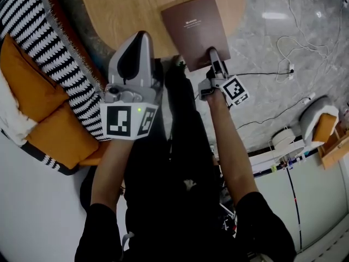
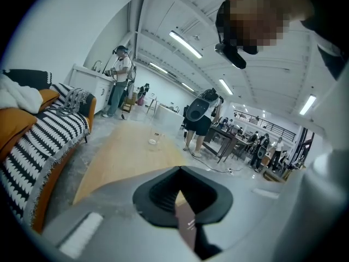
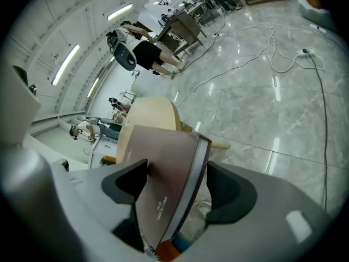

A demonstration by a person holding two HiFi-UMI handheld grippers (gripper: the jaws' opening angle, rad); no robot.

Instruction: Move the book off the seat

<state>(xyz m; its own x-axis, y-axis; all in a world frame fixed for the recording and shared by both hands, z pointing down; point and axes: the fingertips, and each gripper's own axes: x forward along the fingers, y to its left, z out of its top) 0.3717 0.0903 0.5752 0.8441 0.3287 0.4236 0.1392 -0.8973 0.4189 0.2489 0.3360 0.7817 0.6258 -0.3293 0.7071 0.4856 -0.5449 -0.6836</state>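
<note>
A brown book (image 1: pixel 196 29) lies with its far part over the round wooden table (image 1: pixel 125 10) and its near end past the table's edge. My right gripper (image 1: pixel 214 52) is at that near end. In the right gripper view the book (image 3: pixel 169 173) stands tilted between the jaws of the right gripper (image 3: pixel 180 185); the left pad lies against the cover and a gap shows between the spine and the right pad. My left gripper (image 1: pixel 143 35) hovers beside the table's near edge with nothing in it, its fingers together. Past the left gripper (image 2: pixel 180 171) a strip of the book (image 2: pixel 186 222) shows.
An orange sofa with a black-and-white striped blanket (image 1: pixel 32 31) runs along the left, close to the table. Cables and a power strip (image 1: pixel 289 59) lie on the marble floor to the right. A small glass (image 2: pixel 152 142) stands on the table. People (image 2: pixel 199 116) stand further back.
</note>
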